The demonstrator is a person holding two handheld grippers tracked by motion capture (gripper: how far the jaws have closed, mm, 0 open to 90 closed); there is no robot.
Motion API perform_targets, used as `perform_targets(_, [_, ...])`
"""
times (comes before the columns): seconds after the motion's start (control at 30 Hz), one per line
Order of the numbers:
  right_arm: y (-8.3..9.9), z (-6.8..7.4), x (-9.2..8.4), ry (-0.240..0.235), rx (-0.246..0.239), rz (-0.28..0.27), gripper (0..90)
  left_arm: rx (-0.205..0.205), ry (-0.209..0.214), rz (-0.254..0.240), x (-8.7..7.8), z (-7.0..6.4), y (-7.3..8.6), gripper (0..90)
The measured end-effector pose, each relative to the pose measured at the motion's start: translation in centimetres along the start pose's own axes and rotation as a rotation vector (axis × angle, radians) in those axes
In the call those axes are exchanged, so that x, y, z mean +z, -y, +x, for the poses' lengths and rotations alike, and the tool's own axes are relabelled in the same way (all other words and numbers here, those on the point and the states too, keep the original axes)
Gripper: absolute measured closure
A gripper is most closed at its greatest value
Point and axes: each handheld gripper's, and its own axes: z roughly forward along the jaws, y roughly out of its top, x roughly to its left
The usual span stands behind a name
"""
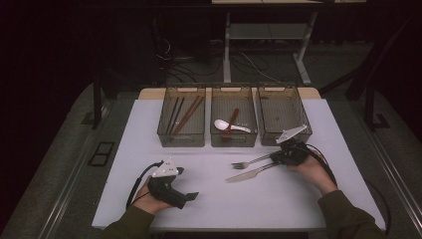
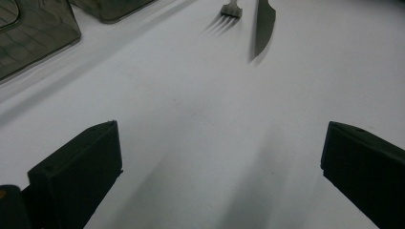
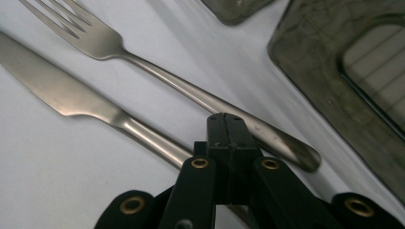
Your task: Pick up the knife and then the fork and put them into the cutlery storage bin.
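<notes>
On the white table [image 3: 43, 181], fork [image 3: 191, 90] and knife [image 3: 71, 100] lie beyond the right gripper's [image 3: 225, 125] closed jaws.

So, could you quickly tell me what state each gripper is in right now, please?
Left gripper: open, holding nothing.
Right gripper: shut, jaws together between the fork and knife handles, gripping neither.

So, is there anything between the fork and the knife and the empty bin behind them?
Nothing visible stands in the way. The fork and knife lie on the table at the shut right hand-held gripper, and between them and the right-hand bin there is bare tabletop.
</notes>
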Motion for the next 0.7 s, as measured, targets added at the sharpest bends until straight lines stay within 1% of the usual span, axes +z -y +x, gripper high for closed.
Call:
perform_targets(0.13, [0.2,-0.1,-0.2,-0.009,0.004,0.009,90.0,-0.002,0.001,0.001,0.0,0.0,0.0,0.0])
perform_targets(0.3, [0.4,0.0,-0.5,-0.024,-0.01,0.023,90.0,-0.003,0.001,0.0,0.0,0.0,0.0,0.0])
perform_targets(0.53, [0.9,0.4,-0.9,-0.06,-0.034,0.049,90.0,-0.003,0.003,0.0,0.1,-0.1,0.0,0.0])
perform_targets(0.63, [1.0,0.6,-1.1,-0.073,-0.051,0.063,90.0,-0.003,0.004,-0.001,0.0,-0.1,0.0,0.0])
perform_targets(0.67, [1.0,0.8,-1.2,-0.084,-0.054,0.068,90.0,-0.002,0.004,-0.002,0.0,-0.1,0.0,0.0])
perform_targets(0.7, [1.1,0.9,-1.3,-0.088,-0.065,0.075,90.0,-0.002,0.005,-0.001,0.0,-0.1,0.0,0.0])
